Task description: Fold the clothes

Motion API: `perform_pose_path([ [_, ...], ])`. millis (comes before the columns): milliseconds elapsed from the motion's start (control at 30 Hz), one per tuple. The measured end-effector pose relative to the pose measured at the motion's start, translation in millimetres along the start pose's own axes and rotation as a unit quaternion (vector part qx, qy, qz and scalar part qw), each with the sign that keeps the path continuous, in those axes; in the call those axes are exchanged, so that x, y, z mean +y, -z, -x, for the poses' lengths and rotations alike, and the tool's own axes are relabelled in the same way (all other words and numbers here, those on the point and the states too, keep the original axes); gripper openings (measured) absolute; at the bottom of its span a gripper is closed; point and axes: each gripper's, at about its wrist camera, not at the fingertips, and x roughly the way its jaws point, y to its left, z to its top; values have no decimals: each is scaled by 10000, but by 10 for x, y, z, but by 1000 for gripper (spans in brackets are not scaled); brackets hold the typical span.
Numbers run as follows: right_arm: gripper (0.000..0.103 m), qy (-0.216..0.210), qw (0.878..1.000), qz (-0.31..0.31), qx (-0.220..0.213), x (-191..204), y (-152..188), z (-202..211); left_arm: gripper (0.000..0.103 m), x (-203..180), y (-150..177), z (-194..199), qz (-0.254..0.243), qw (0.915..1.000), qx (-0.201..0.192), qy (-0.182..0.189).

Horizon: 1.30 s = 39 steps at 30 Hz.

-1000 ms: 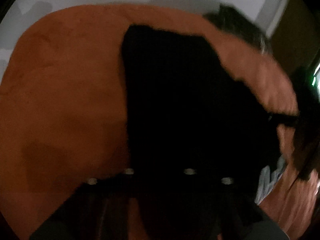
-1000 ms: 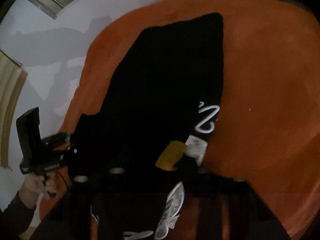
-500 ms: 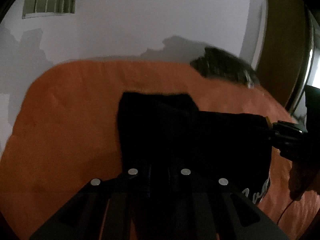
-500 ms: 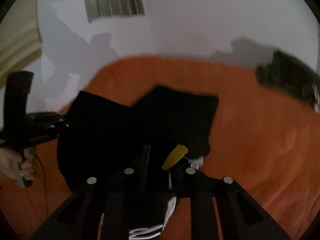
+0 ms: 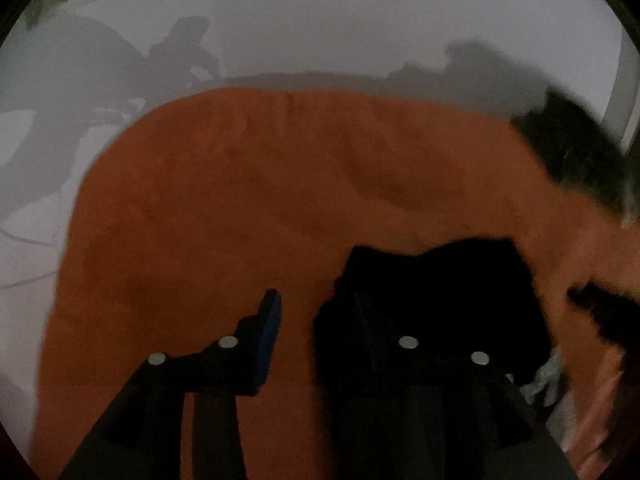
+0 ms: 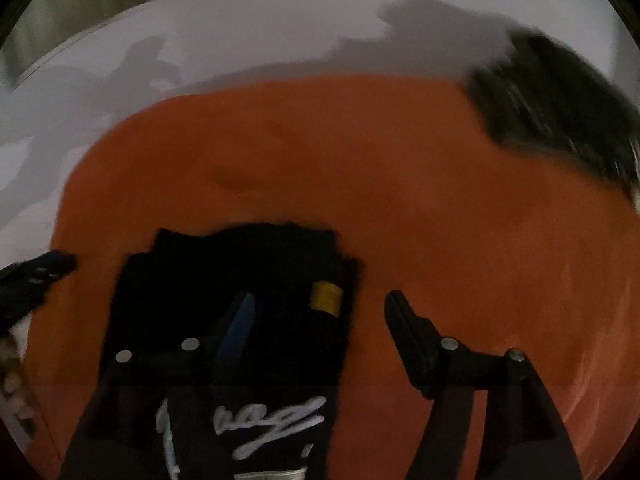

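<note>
A black garment (image 5: 440, 280) lies folded on the orange bedcover (image 5: 240, 200). My left gripper (image 5: 320, 320) hovers at its left edge, jaws opening; only bedcover shows in the gap, and the right finger overlaps the cloth. In the right wrist view the same garment (image 6: 240, 272) shows a yellow tag (image 6: 326, 298) and white lettering (image 6: 272, 428). My right gripper (image 6: 320, 316) hangs over the garment's right side, jaws opening; the cloth lies below the gap and no pad presses on it. Each gripper appears blurred in the other's view, the right (image 5: 600, 312) and the left (image 6: 36, 272).
A dark pile of clothes (image 6: 560, 112) sits at the back right of the bedcover (image 6: 440, 200), also in the left wrist view (image 5: 580, 156). A white wall runs behind. Some grey-white cloth (image 5: 548, 380) shows right of the garment. A hand (image 6: 12, 360) is at the left edge.
Both grippers, earlier shut on the black garment and carrying it, now stand with jaws apart. The garment has dropped onto the bedcover as a smaller folded shape, and both views have pulled back.
</note>
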Motion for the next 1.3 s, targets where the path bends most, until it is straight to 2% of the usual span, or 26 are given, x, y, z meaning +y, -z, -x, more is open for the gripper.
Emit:
perform_pose_path([
  [67, 67, -312, 9993, -208, -91, -146, 166, 174, 62, 151, 123, 233, 143, 9995, -91, 261],
  [133, 67, -683, 9974, -197, -68, -156, 428, 373, 65, 210, 381, 434, 36, 9988, 29, 496],
  [233, 67, -1232, 9917, -283, 217, -116, 945, 569, 70, 235, 964, 636, -144, 9961, 255, 828],
  [333, 67, -1561, 9861, -295, 487, 41, 1433, 681, 70, 220, 1548, 627, 21, 9927, 553, 1073],
  [367, 66, -1555, 9863, -229, 510, 98, 1568, 692, 70, 234, 1714, 604, 117, 9921, 632, 1078],
  [433, 51, -1433, 9877, -79, 617, 201, 1767, 623, 70, 285, 1920, 446, 437, 9901, 848, 1025],
  [467, 29, -1330, 9885, -52, 720, 234, 1823, 555, 58, 325, 1997, 348, 697, 9863, 952, 1150],
  [500, 24, -1275, 9888, -119, 771, 221, 1858, 491, 32, 366, 2062, 267, 959, 9804, 1028, 1377],
  [533, 20, -1273, 9886, -279, 759, 173, 1875, 442, 24, 386, 2092, 212, 1104, 9762, 1071, 1527],
  [567, 12, -1365, 9869, -463, 727, 124, 1868, 451, 18, 414, 2111, 204, 1240, 9732, 1030, 1642],
  [633, 8, -1660, 9805, -801, 675, 26, 1824, 540, 15, 468, 2096, 313, 1395, 9708, 819, 1770],
  [700, 3, -1797, 9781, -919, 507, -13, 1809, 719, 15, 485, 2047, 398, 1355, 9724, 727, 1757],
  [767, 0, -1697, 9815, -851, 260, -36, 1813, 937, 16, 498, 2018, 357, 1251, 9749, 829, 1645],
  [867, 0, -1503, 9851, -675, 493, -80, 1832, 810, 21, 435, 2002, 295, 1165, 9774, 900, 1516],
  [900, 2, -1435, 9859, -611, 609, -96, 1840, 738, 30, 407, 1997, 294, 1127, 9789, 871, 1469],
  [967, 3, -1565, 9843, -528, 629, -119, 1723, 621, 44, 382, 2032, 305, 1057, 9806, 787, 1448],
  [1033, 27, -1742, 9820, -473, 548, -62, 1559, 550, 46, 354, 2049, 292, 1012, 9812, 775, 1450],
  [1067, 61, -1838, 9807, -457, 492, -28, 1476, 516, 46, 336, 2047, 282, 996, 9814, 793, 1439],
  [1100, 71, -1945, 9786, -468, 481, 8, 1414, 465, 46, 321, 2042, 272, 996, 9814, 805, 1428],
  [1133, 71, -2064, 9758, -504, 510, 47, 1373, 397, 46, 325, 2045, 273, 1013, 9813, 793, 1433],
  [1167, 63, -2183, 9729, -540, 539, 86, 1333, 330, 46, 335, 2053, 277, 1029, 9811, 788, 1436],
  [1200, 21, -2313, 9694, -565, 600, 120, 1315, 263, 46, 339, 2062, 274, 1040, 9809, 793, 1437],
  [1233, 12, -2301, 9692, -548, 681, 133, 1334, 226, 46, 341, 2068, 277, 1052, 9806, 800, 1445],
  [1300, 10, -2133, 9737, -527, 603, 127, 1393, 273, 46, 354, 2083, 321, 1095, 9795, 784, 1495],
])
